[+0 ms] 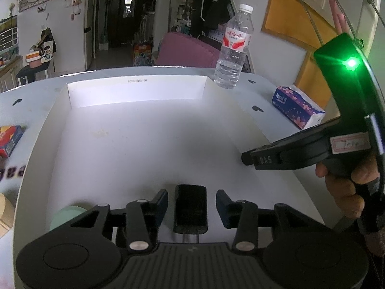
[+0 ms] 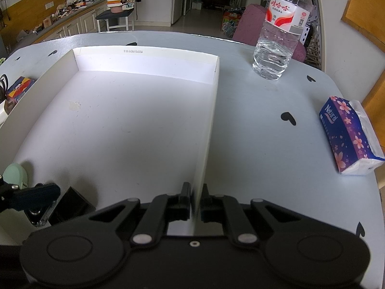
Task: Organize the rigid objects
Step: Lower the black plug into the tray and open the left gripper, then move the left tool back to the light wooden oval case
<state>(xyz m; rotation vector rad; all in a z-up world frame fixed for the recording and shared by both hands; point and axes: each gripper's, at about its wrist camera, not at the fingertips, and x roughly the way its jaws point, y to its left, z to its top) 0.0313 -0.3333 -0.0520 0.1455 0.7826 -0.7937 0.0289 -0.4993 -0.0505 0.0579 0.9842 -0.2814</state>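
Observation:
A shallow white box [image 1: 134, 94] lies open on the grey table. A black charger plug [image 1: 190, 208] rests on the box floor near its front edge, prongs toward me, between the open fingers of my left gripper [image 1: 191, 204], which do not touch it. The plug also shows in the right wrist view [image 2: 69, 204]. A mint green round object [image 1: 68, 215] sits in the box's front left corner. My right gripper [image 2: 194, 198] is shut on the box's right wall [image 2: 211, 125] near its front end; it shows in the left wrist view [image 1: 247, 157].
A water bottle [image 2: 279, 31] stands on the table behind the box's right corner. A purple tissue pack [image 2: 349, 134] lies at the right edge. A red and blue small box [image 1: 9, 139] lies left of the white box. A pink chair [image 1: 187, 50] stands behind the table.

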